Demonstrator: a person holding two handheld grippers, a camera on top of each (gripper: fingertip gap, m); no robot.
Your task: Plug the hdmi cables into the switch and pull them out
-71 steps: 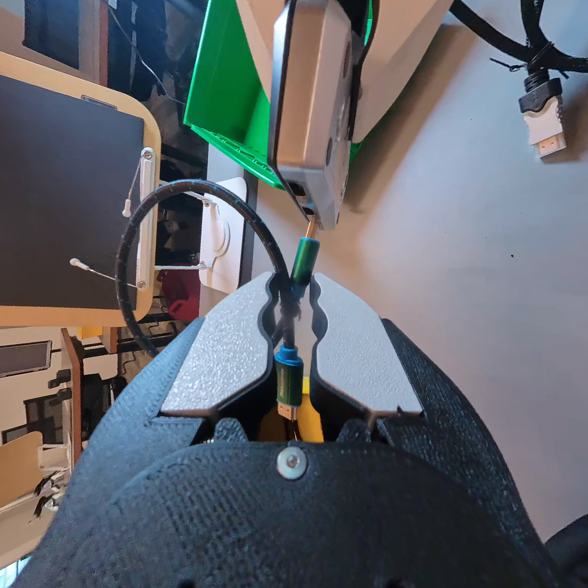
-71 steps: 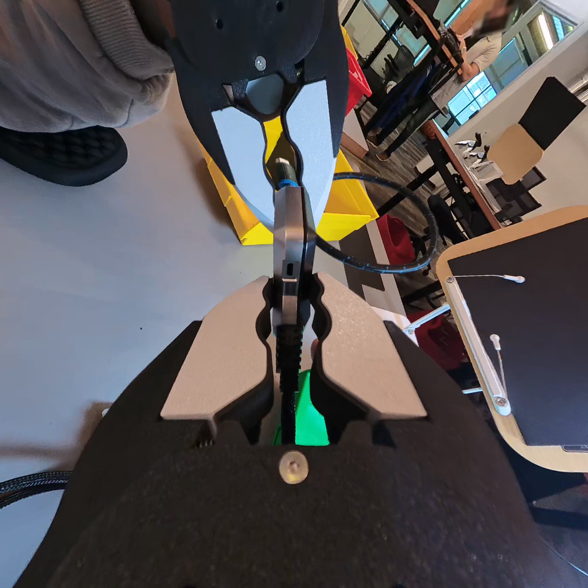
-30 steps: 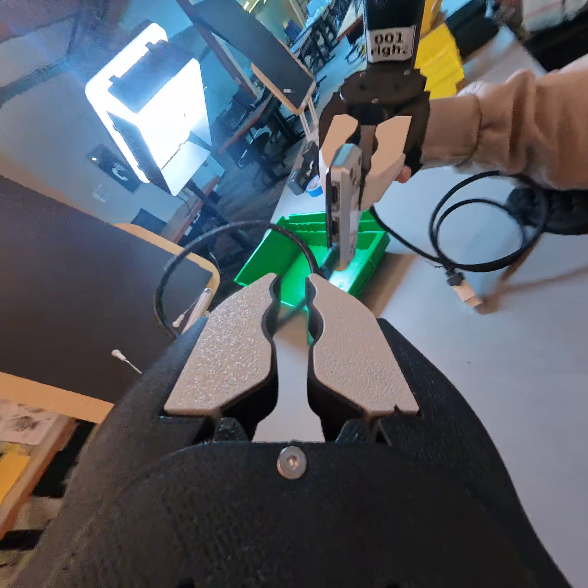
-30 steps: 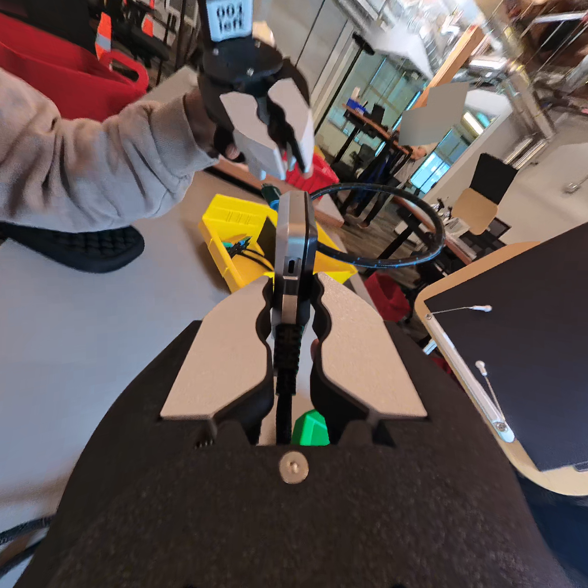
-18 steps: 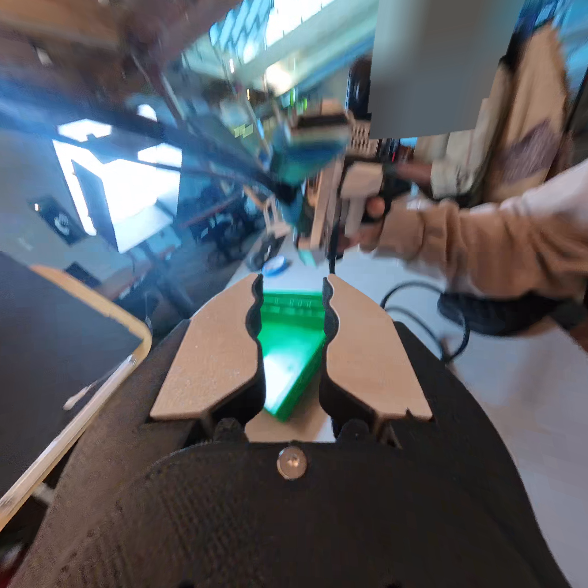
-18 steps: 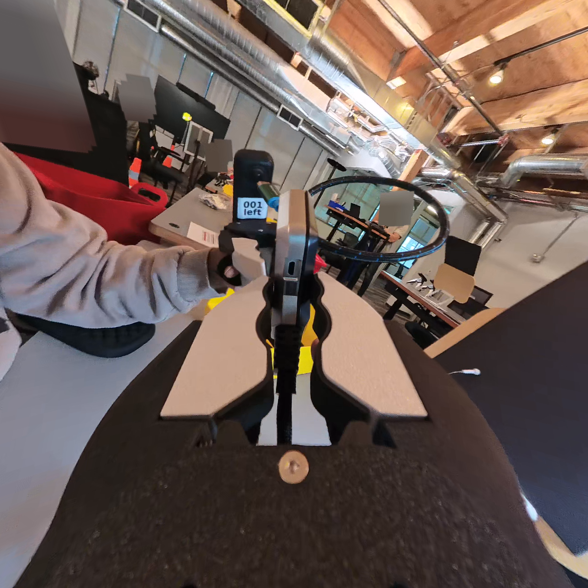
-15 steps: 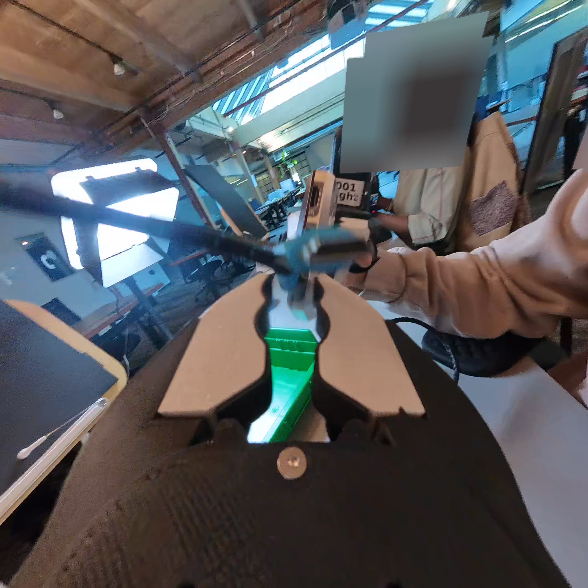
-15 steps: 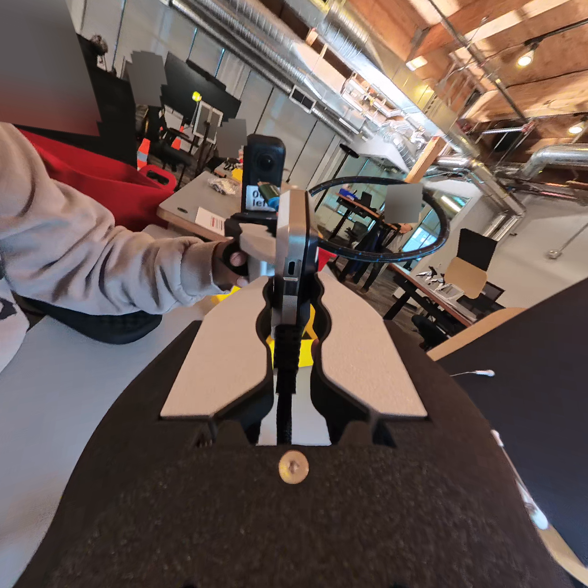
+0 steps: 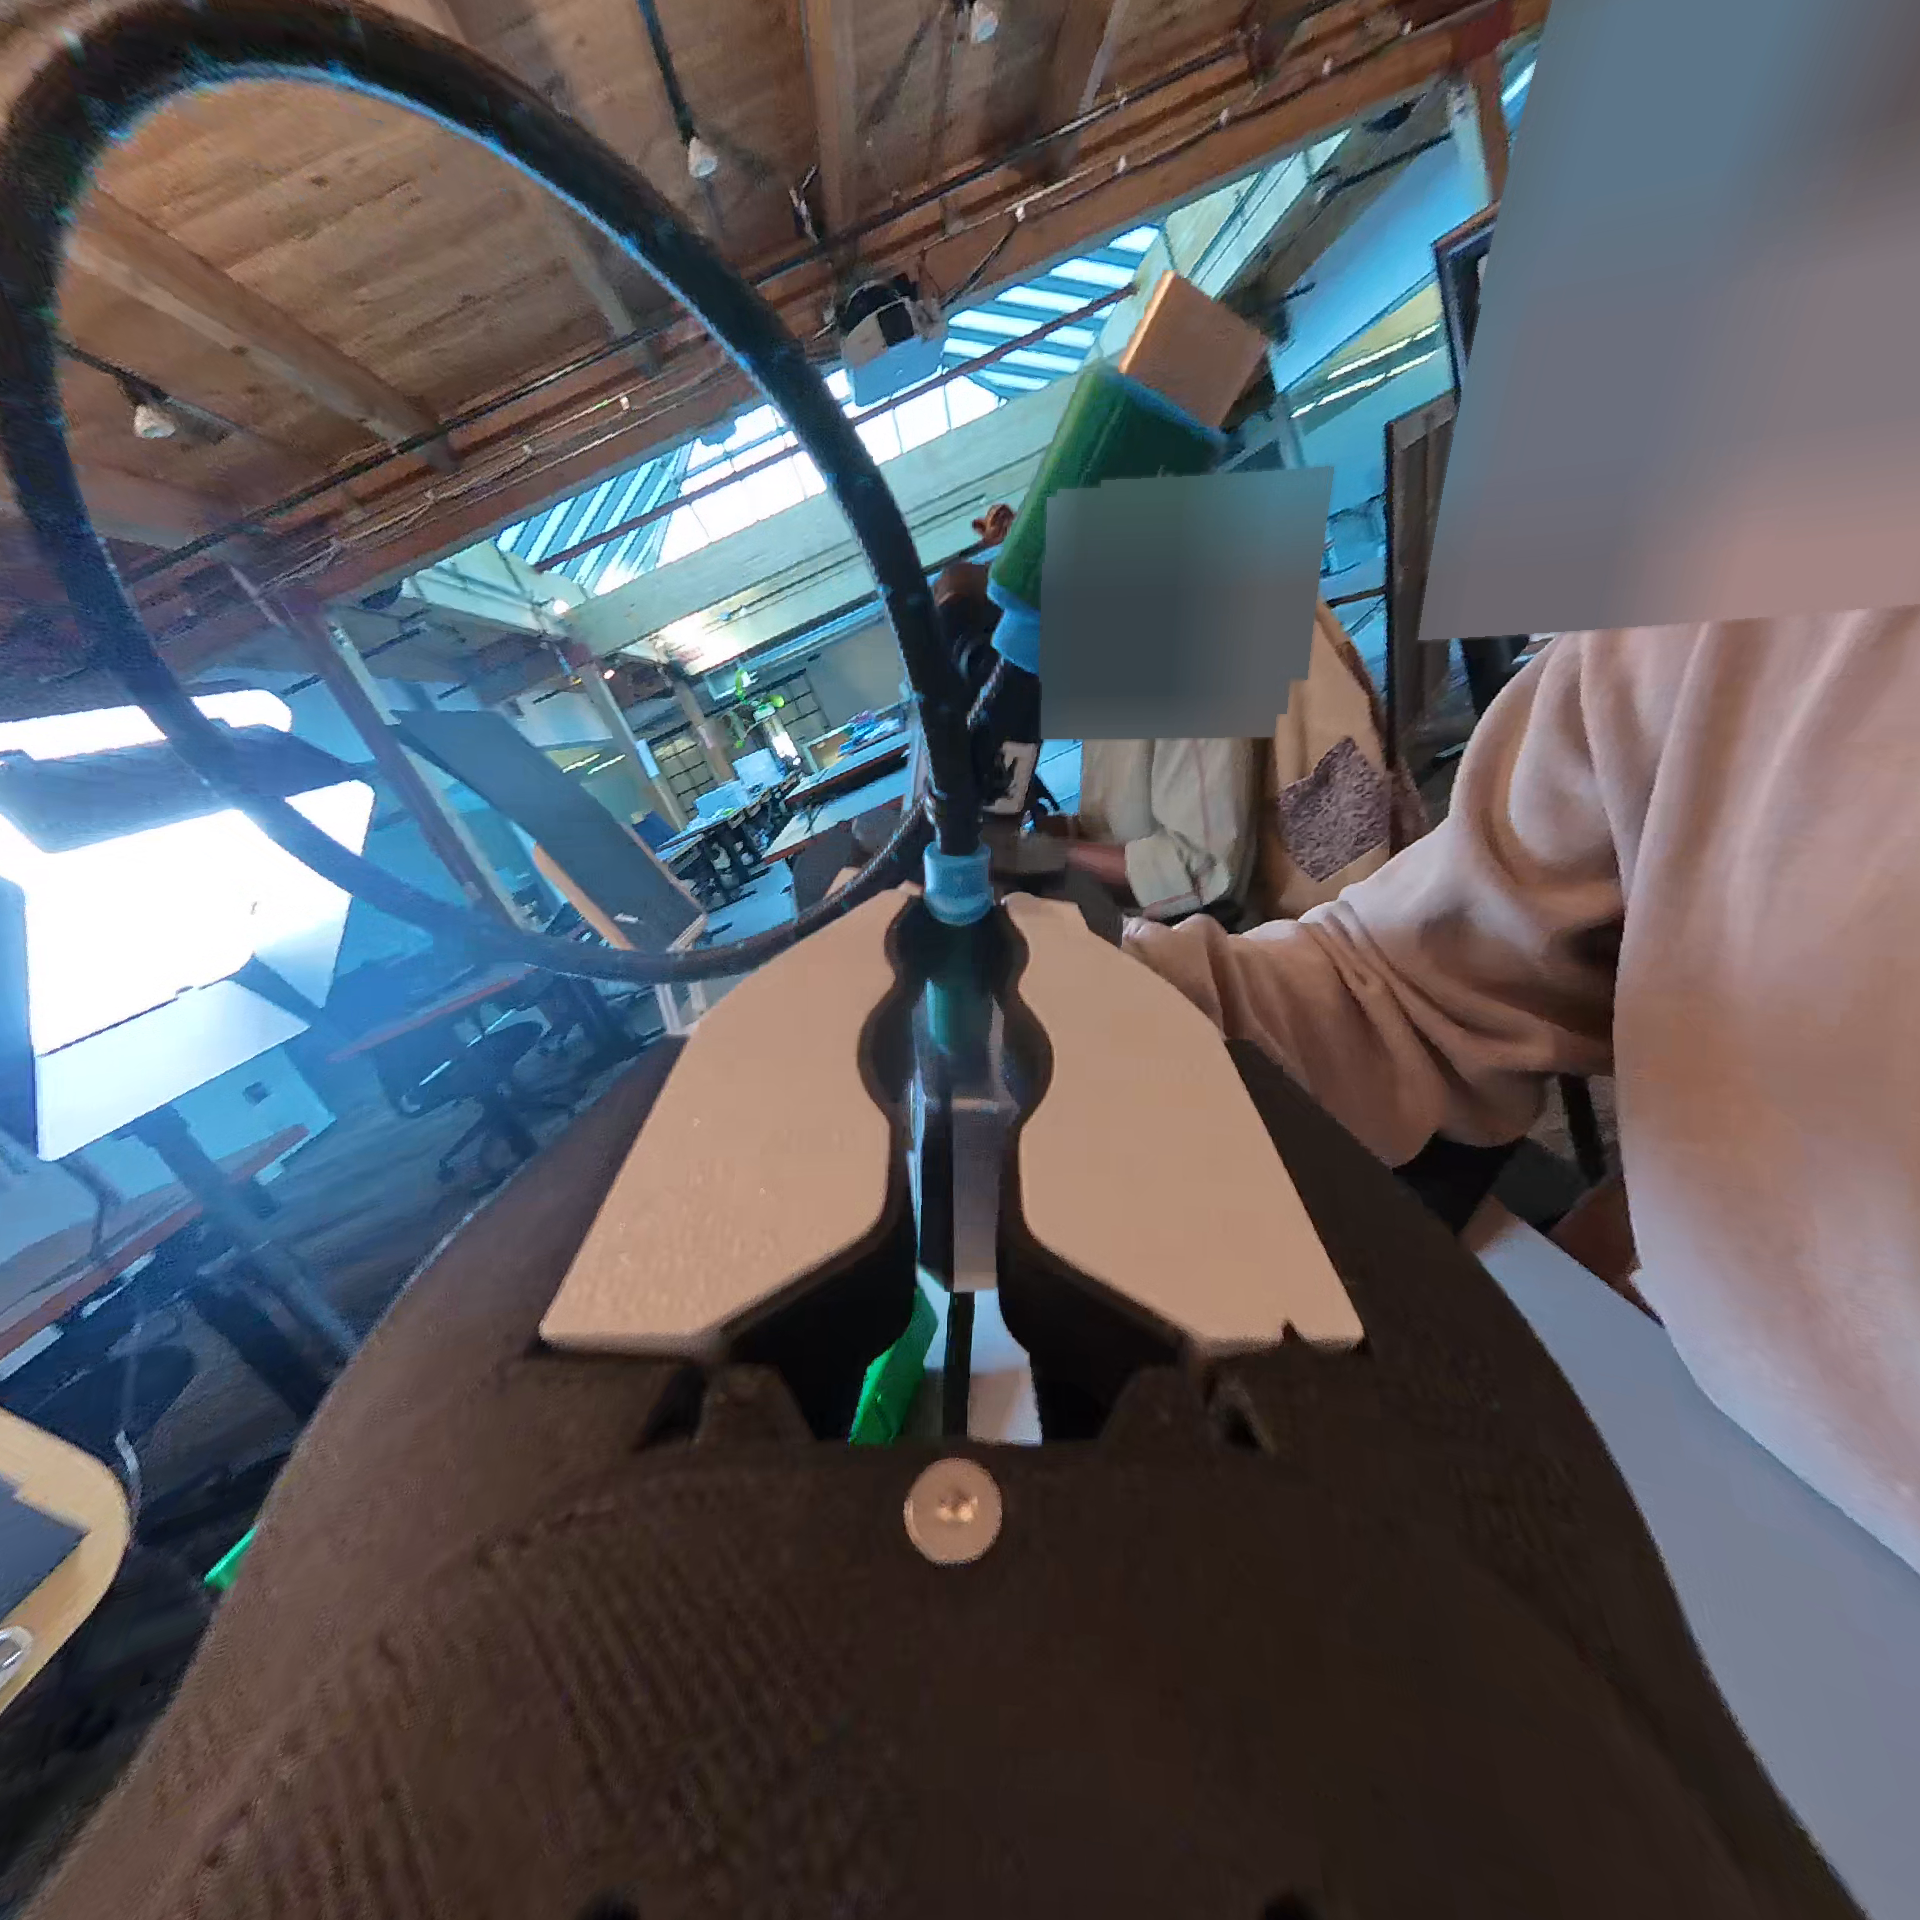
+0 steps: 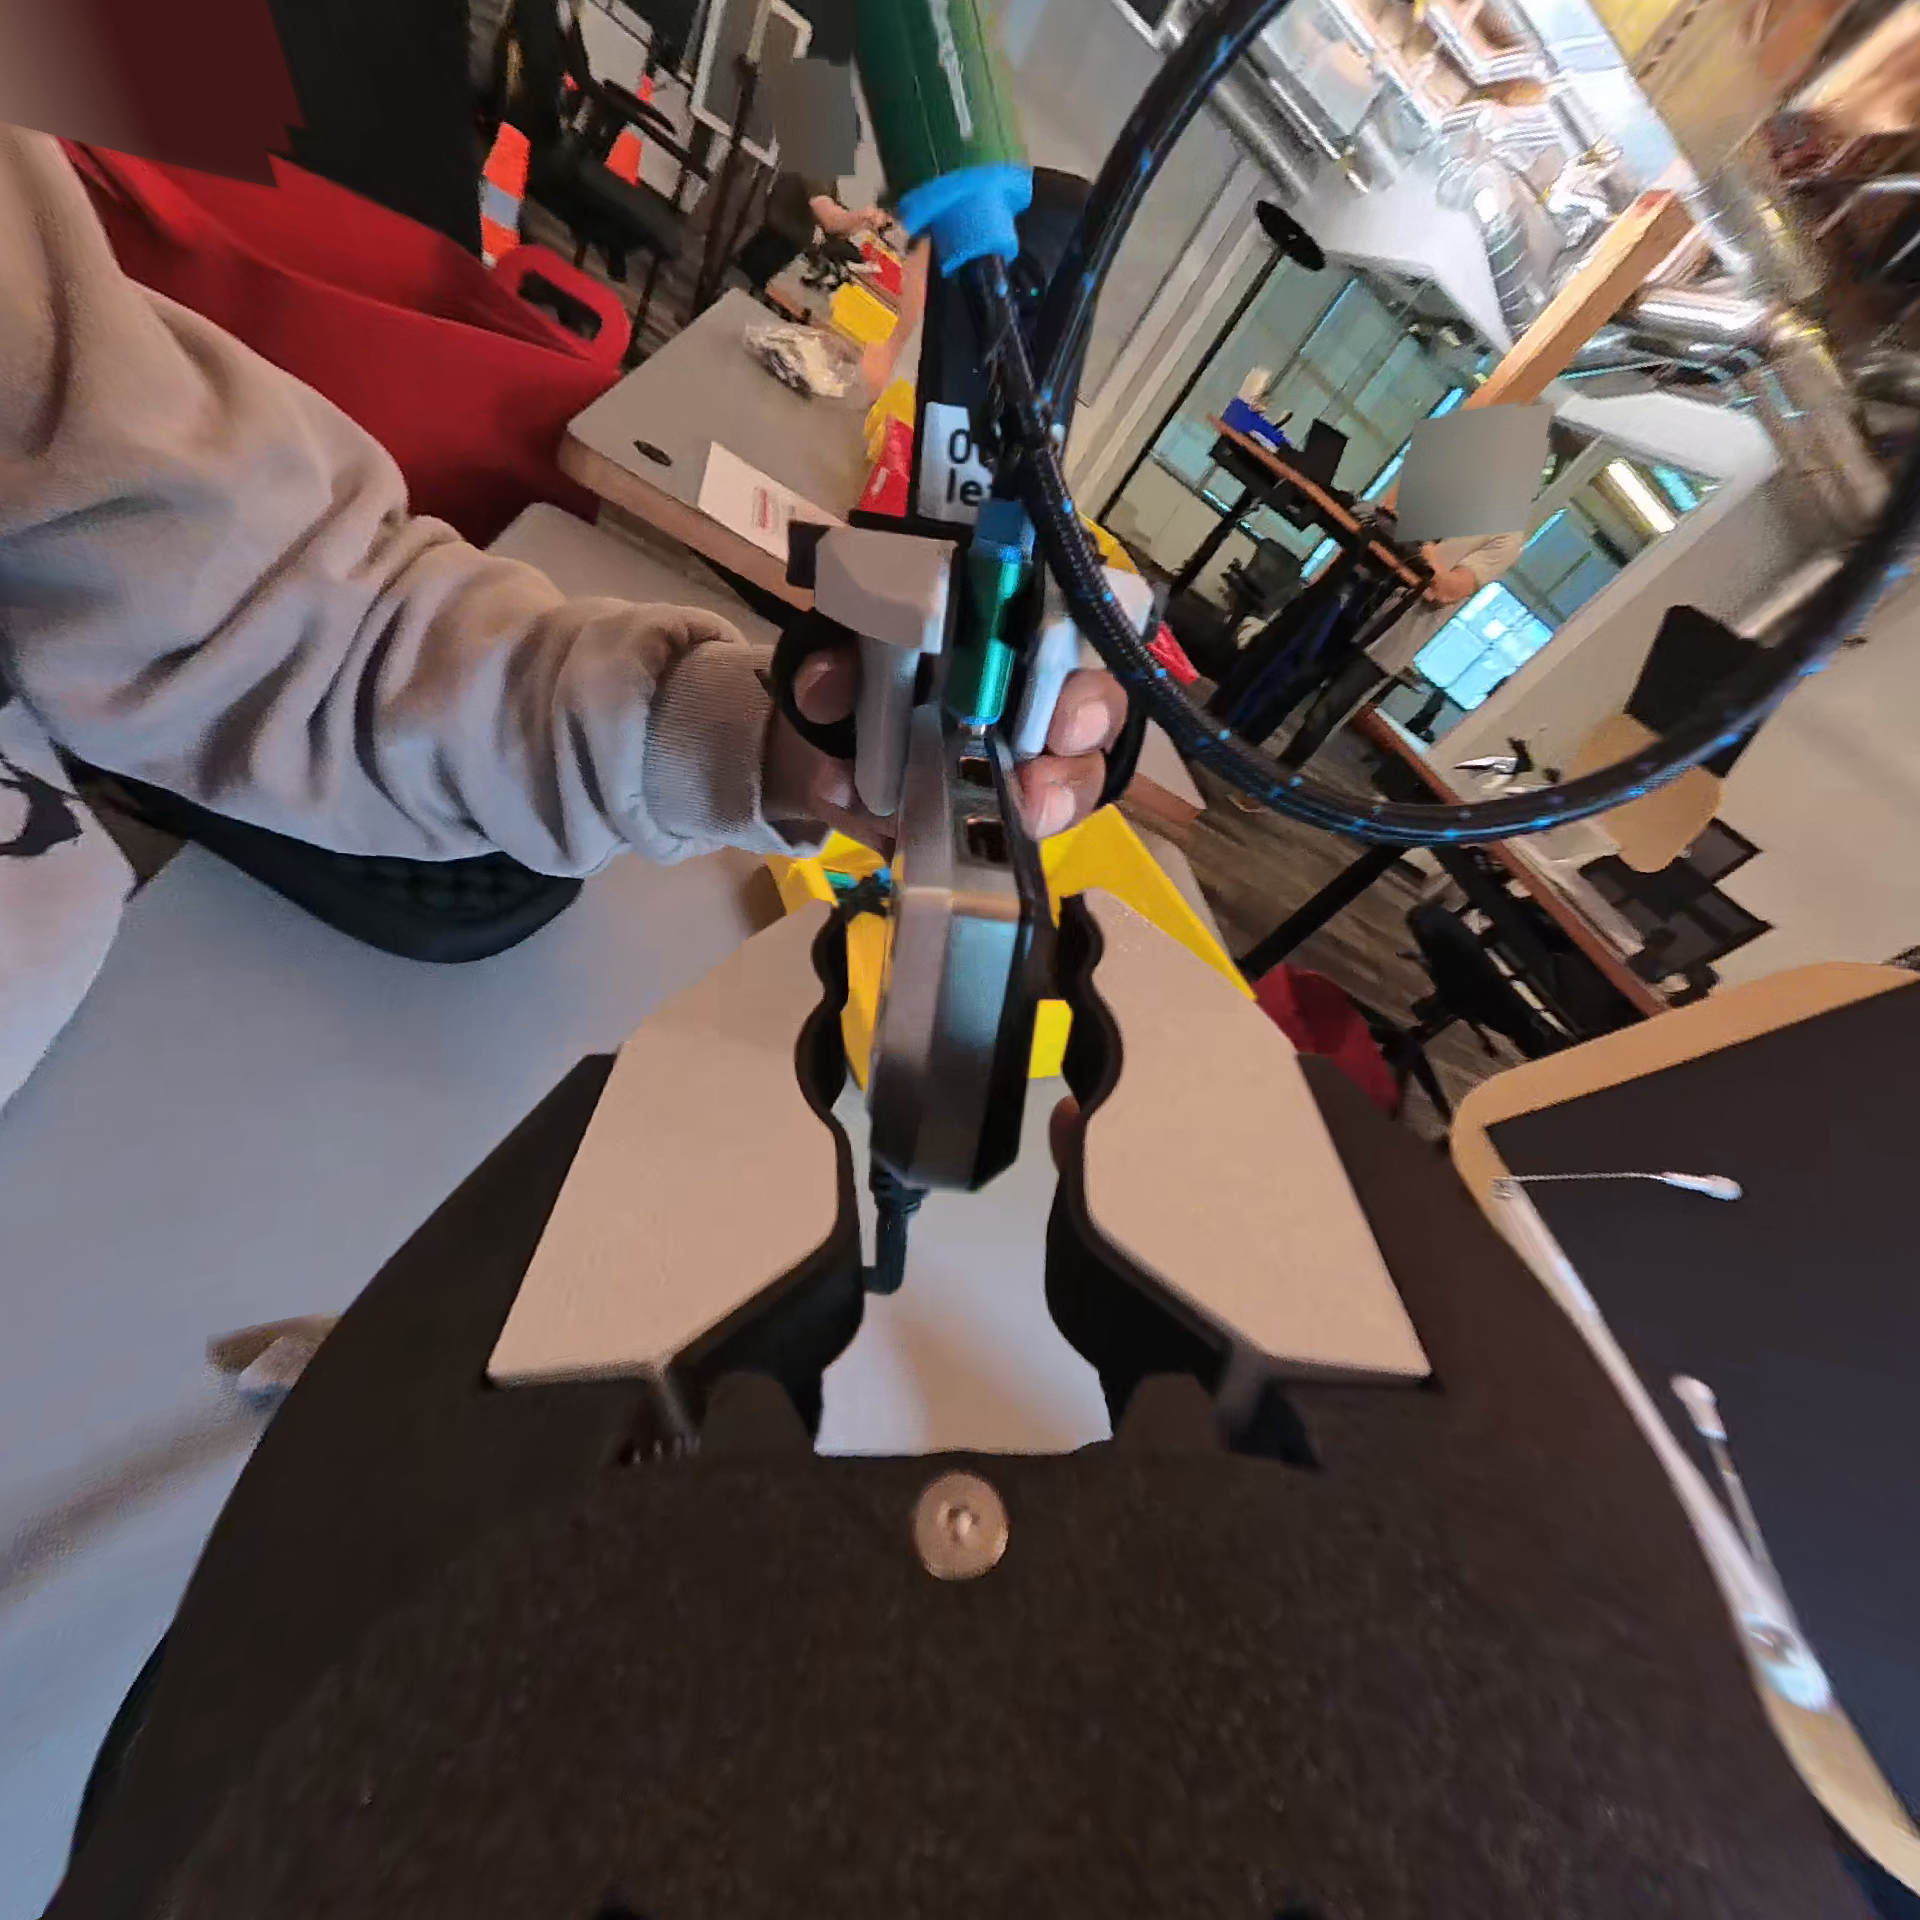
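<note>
Both grippers are meeting closer than half a second ago. Left gripper (image 10: 982, 665) fingers are clamping the green plug (image 10: 985, 649) at the switch (image 10: 951, 1029) port, cable (image 9: 312, 187) looping overhead. Right gripper (image 10: 956, 1039) fingers are gripping the switch above the surface (image 10: 312, 1039). A white label (image 10: 961, 468) is showing, partly hidden.

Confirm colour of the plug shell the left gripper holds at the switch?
Metallic green HDMI plug shell with a blue collar; clearest in the right wrist view.

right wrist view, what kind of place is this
Probably an open workshop or lab office: rows of work desks behind, a yellow parts bin on the grey table, and exposed ducts overhead.
</note>
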